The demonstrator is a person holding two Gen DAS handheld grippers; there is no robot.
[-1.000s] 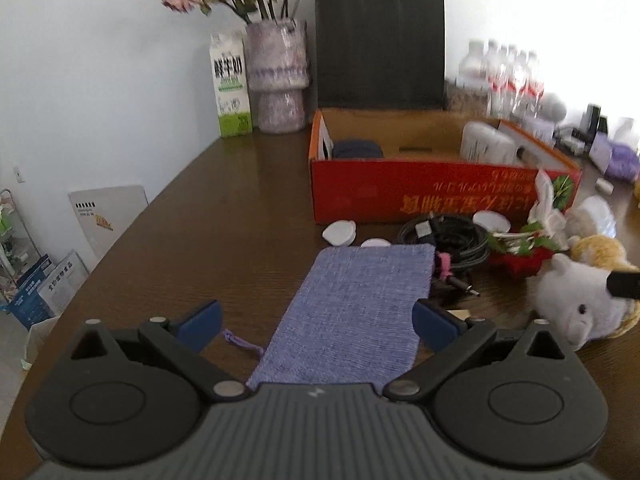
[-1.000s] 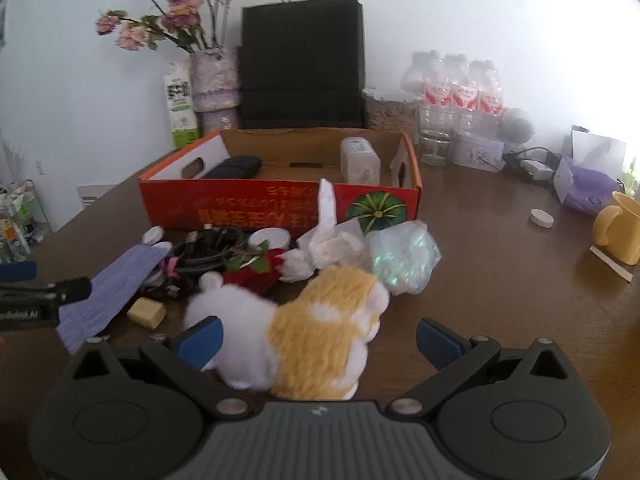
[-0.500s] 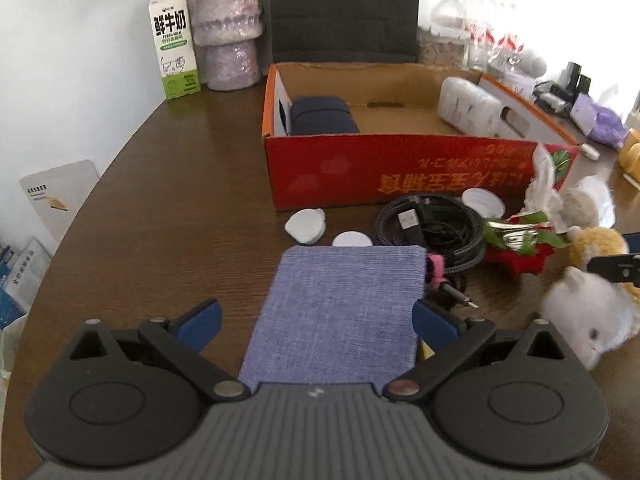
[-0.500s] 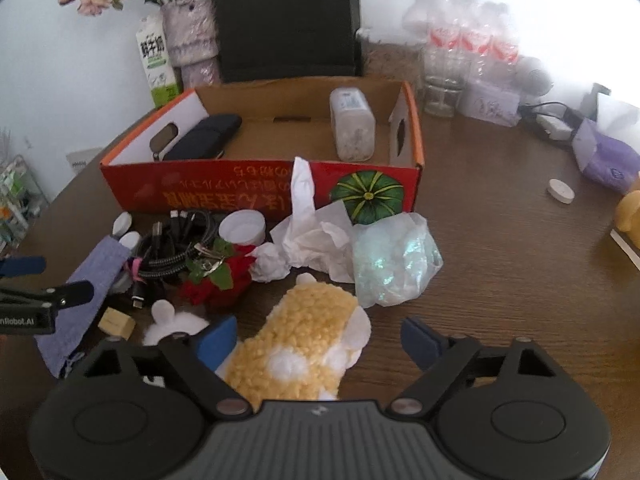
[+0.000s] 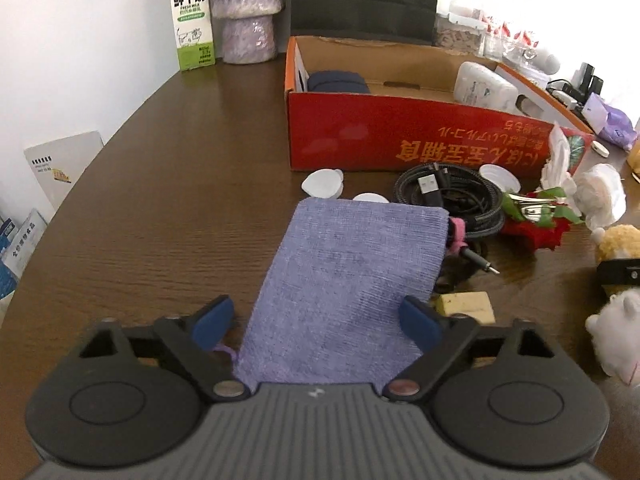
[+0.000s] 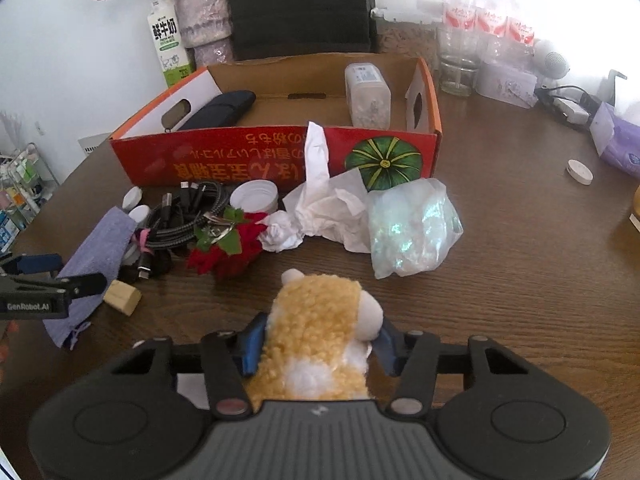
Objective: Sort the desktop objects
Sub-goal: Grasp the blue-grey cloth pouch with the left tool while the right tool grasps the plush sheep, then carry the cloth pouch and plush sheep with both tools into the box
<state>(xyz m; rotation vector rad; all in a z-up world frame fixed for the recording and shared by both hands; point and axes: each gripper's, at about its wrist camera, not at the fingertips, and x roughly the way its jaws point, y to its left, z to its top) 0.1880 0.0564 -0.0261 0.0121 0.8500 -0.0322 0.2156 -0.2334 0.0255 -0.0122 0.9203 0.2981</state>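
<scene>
A purple cloth pouch [image 5: 348, 276] lies flat on the brown table, its near end between the fingers of my left gripper [image 5: 316, 325]. The jaws are closing around it, with a small gap still at the left pad. My right gripper [image 6: 318, 344] is closing on a yellow and white plush toy [image 6: 316, 320], and both blue pads touch its sides. The red cardboard box [image 6: 240, 160] stands behind the clutter, holding a dark case [image 6: 220, 110] and a white container [image 6: 368, 92].
Coiled cables [image 5: 452, 204], white caps [image 5: 322, 184], a red flower clip [image 5: 536, 228] and a wooden block [image 5: 466, 306] lie beside the pouch. Crumpled tissue [image 6: 320, 204] and a shiny plastic bag [image 6: 412, 228] sit before the box. Milk carton [image 5: 192, 16], vase and bottles [image 6: 488, 24] line the back.
Both grippers have tipped downward and moved forward. The left jaws have narrowed around the pouch. The right jaws have closed in from wide open onto the plush toy.
</scene>
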